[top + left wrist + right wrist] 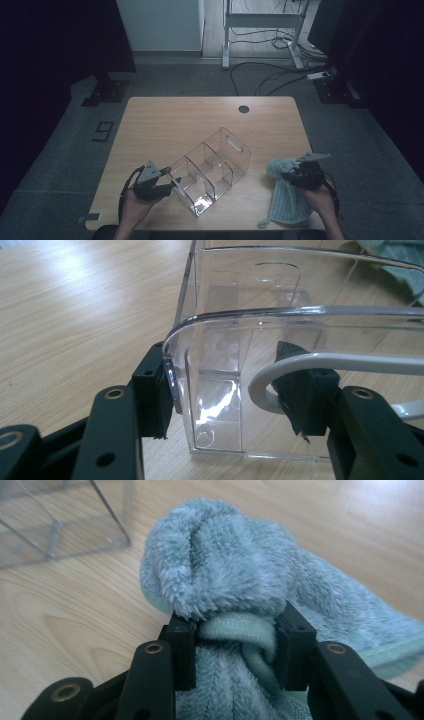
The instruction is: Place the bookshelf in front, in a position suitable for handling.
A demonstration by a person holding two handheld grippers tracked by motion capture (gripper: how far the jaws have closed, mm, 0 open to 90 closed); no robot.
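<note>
Forearms enter the high view from the bottom edge, each hand holding a gripper over the wooden table (165, 120); the left gripper (171, 184) sits at the near left end of a clear plastic organiser (212, 167), a long tray split by dividers, lying slantwise near the middle of the table; the right gripper (285, 175) is at the right, on a pale blue-green fluffy towel (287, 197) that lies near the table's right front edge, well apart from the organiser; a dark round hole (243, 109) marks the far side of the tabletop.

Left gripper view: two black jaws straddle the organiser's (300, 315) rounded end wall, one pad outside it and one inside the compartment; the left pad touches the wall, but whether the pair truly pinches it I cannot tell; a corner of the towel (400, 260) shows at top right.

Right gripper view: the jaws are pressed onto a bunched fold of the towel (230, 565), its hem squeezed between the pads; the organiser's (60, 525) corner lies at upper left, apart from the cloth.
</note>
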